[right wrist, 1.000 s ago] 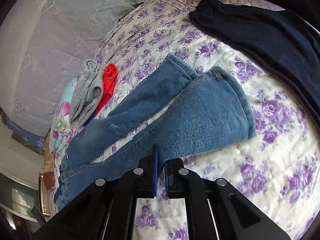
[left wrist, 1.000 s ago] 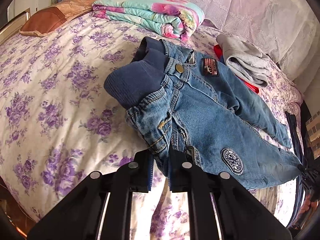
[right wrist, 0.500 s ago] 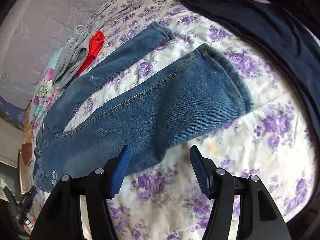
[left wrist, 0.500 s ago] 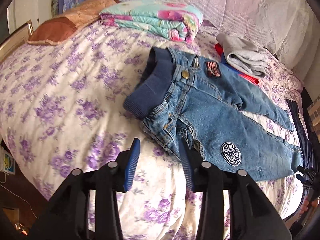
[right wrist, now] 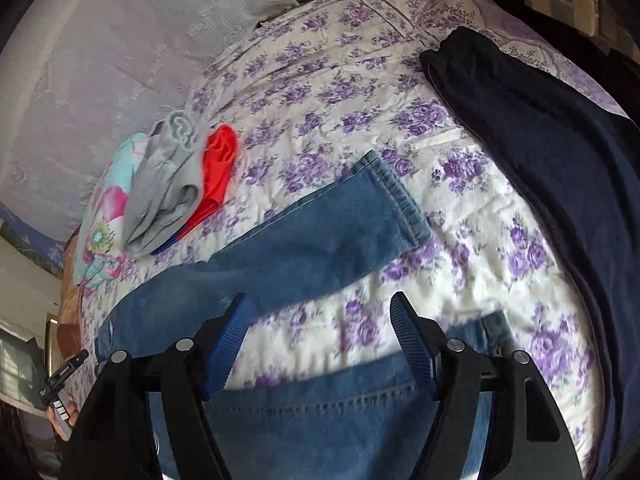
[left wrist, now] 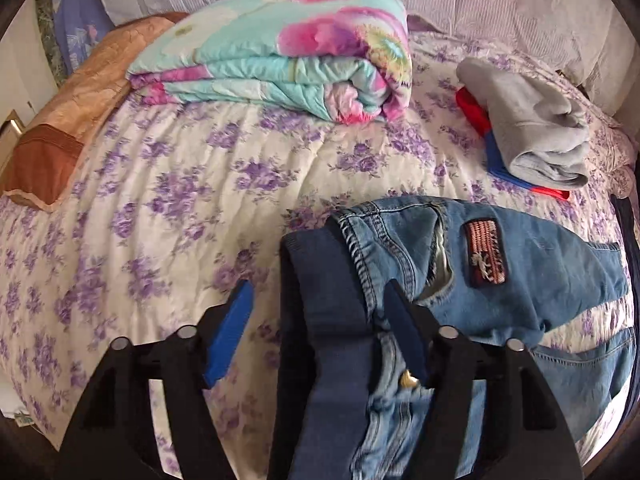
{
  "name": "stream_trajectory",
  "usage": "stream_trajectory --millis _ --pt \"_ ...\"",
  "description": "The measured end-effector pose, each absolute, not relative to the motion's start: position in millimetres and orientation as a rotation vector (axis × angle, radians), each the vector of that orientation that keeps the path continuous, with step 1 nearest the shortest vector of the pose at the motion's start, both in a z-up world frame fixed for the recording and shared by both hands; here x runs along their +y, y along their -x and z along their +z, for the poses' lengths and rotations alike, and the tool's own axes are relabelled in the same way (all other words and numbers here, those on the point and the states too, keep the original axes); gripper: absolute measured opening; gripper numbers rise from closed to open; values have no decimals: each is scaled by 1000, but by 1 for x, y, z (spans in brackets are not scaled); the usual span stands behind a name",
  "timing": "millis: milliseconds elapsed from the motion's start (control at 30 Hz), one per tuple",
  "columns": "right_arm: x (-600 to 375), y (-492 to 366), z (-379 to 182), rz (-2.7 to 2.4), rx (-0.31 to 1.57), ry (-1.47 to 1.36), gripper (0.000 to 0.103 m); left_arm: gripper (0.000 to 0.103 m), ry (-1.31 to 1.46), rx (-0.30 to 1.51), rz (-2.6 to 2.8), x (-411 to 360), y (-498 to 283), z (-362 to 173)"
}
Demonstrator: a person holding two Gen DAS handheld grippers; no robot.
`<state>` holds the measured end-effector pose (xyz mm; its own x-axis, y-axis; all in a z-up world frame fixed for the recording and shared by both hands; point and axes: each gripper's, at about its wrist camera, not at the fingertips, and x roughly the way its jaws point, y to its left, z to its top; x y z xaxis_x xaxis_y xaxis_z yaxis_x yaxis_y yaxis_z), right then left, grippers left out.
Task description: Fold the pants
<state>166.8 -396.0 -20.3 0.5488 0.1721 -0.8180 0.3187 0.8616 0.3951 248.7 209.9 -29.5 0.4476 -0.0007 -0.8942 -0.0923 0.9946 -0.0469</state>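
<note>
Blue denim pants [left wrist: 500, 276] with a dark ribbed waistband [left wrist: 324, 328] and a striped patch lie on the floral bedspread [left wrist: 180, 184]. My left gripper [left wrist: 320, 332] is open over the waistband, which lies between its blue pads. In the right wrist view the two legs [right wrist: 312, 248] lie spread apart. My right gripper [right wrist: 320, 344] is open above the near leg [right wrist: 340, 412], with its tips over the bedspread strip between the legs.
A folded floral quilt [left wrist: 288, 52] and a brown pillow [left wrist: 68, 120] lie at the far left. A folded grey garment on red cloth [left wrist: 528, 128] lies beyond the pants. A dark navy garment [right wrist: 560, 168] lies right of the legs.
Both grippers, shut on the denim a second ago, have opened wide. The pants have dropped flat. Both grippers have moved forward over them, the left one onto the waistband.
</note>
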Motion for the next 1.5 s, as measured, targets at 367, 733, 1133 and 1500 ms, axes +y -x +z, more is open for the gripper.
stream_trajectory --millis 367,733,1133,1500 --pt "-411 -234 -70 -166 1055 -550 7 49 0 1178 66 195 -271 -82" --pt "-419 -234 -86 -264 1178 -470 54 51 -140 1137 38 179 -265 -73" --pt "-328 -116 -12 -71 1047 -329 63 82 -240 1076 -279 188 -314 -24" --pt "-270 -122 4 -61 1050 -120 64 29 -94 1164 -618 188 -339 -82"
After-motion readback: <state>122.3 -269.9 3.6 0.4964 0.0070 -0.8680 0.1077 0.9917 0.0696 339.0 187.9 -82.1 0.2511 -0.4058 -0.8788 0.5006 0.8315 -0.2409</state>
